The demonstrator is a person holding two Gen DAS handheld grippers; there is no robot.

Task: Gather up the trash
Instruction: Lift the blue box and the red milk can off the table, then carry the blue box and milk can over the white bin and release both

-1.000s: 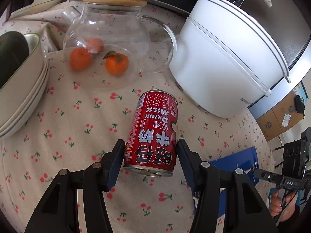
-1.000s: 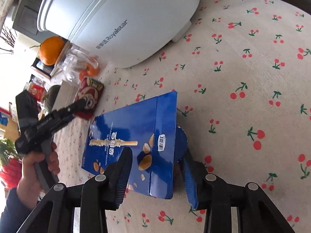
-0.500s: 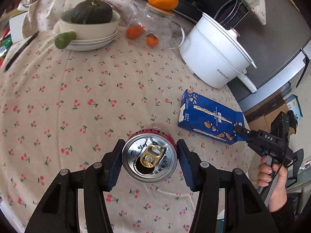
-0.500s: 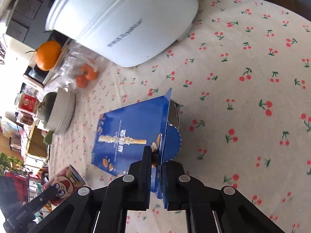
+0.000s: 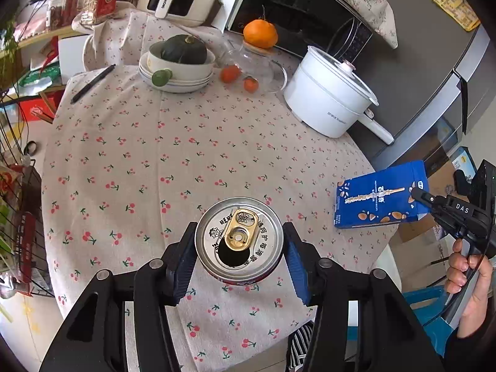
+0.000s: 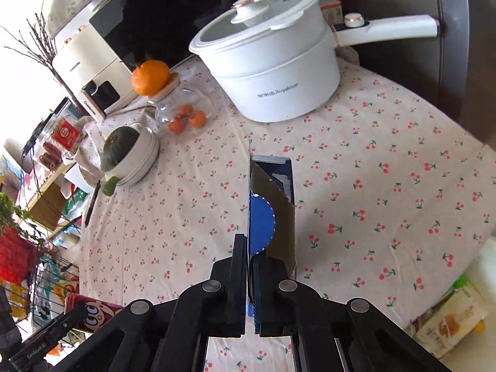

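Observation:
My left gripper (image 5: 238, 249) is shut on a red milk drink can (image 5: 238, 238), held upright above the cherry-print tablecloth (image 5: 155, 161), its opened silver top facing the camera. The can also shows in the right wrist view (image 6: 90, 313) at the lower left. My right gripper (image 6: 250, 248) is shut on the open end flap of a blue snack box (image 6: 272, 204), lifted off the table. In the left wrist view the blue box (image 5: 381, 200) hangs at the table's right edge from the right gripper (image 5: 417, 193).
A white electric pot (image 5: 331, 99), a glass teapot with small oranges (image 5: 248, 71), stacked bowls with a green squash (image 5: 179, 62) and a black pen (image 5: 93, 83) stand at the table's far side. A microwave (image 5: 297, 9) is behind. A wire rack (image 5: 18, 232) stands left.
Both grippers have risen and pulled back from the table. The can is higher above the cloth. The blue box has left the table and hangs from my right gripper.

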